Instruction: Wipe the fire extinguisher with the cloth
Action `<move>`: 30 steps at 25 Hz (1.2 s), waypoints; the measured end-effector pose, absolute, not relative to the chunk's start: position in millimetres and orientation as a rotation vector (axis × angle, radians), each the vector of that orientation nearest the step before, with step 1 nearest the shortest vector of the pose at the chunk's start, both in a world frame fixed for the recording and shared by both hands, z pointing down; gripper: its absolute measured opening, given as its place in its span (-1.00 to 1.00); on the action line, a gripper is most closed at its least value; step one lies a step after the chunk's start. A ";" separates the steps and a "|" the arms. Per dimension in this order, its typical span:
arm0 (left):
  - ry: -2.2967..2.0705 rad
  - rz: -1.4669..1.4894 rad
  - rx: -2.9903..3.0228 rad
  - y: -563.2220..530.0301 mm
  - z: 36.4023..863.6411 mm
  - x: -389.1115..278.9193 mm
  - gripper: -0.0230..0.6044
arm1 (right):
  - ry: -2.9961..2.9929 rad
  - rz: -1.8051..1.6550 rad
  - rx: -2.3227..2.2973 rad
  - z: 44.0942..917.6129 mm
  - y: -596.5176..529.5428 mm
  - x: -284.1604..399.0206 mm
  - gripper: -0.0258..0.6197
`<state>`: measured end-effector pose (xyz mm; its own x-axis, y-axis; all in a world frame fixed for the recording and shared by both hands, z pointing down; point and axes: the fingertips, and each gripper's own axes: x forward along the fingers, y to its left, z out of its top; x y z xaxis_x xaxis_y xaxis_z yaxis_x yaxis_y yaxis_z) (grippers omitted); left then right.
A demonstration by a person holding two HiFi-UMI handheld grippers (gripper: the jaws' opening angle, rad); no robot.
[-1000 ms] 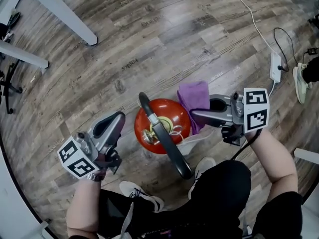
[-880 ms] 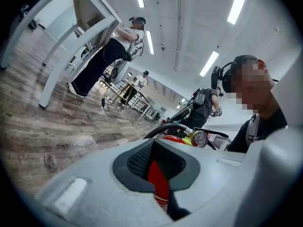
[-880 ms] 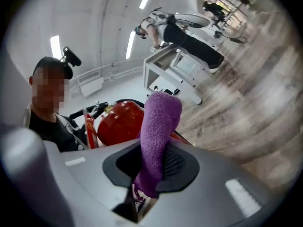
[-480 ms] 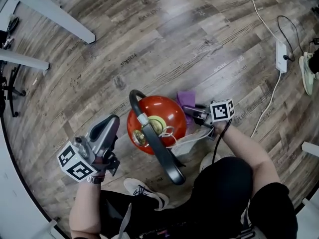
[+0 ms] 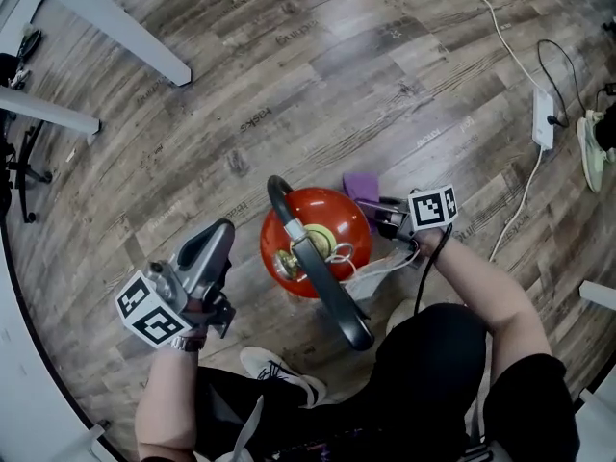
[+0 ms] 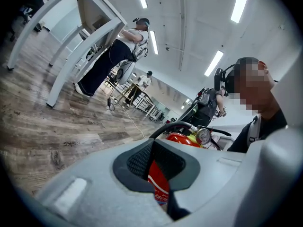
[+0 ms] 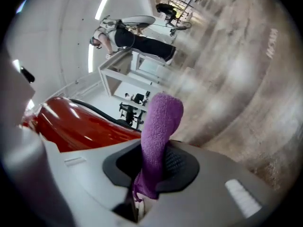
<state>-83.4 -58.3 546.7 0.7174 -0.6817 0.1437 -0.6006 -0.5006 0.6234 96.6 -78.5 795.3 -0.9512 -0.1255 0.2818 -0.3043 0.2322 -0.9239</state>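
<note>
The right gripper (image 5: 377,216), arm reaching low, clamps a purple cloth (image 5: 360,185) just beside the red fire extinguisher (image 5: 322,227) standing on the floor (image 5: 289,85). The left gripper (image 5: 218,239) hovers level, jaws together and empty. The extinguisher's label is unreadable.

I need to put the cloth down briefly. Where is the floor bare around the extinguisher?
Bare: the wood-plank floor beyond the red fire extinguisher, between the white table legs and the white power strip. Crowded: the near side, with the black hose and the person's shoes.
</note>
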 end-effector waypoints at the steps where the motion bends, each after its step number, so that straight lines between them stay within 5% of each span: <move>1: -0.967 -0.167 2.259 -60.1 544.1 -84.0 -0.94 | -2.411 1.786 0.369 765.1 -84.3 93.5 -0.69; 12: -0.946 -0.325 2.242 -78.2 520.0 -73.7 -0.94 | -2.885 1.273 0.202 484.8 -93.8 84.3 -0.69; 30: -0.948 -0.267 2.268 -62.7 521.7 -79.1 -0.94 | -2.863 1.177 0.081 563.8 3.0 100.4 -0.69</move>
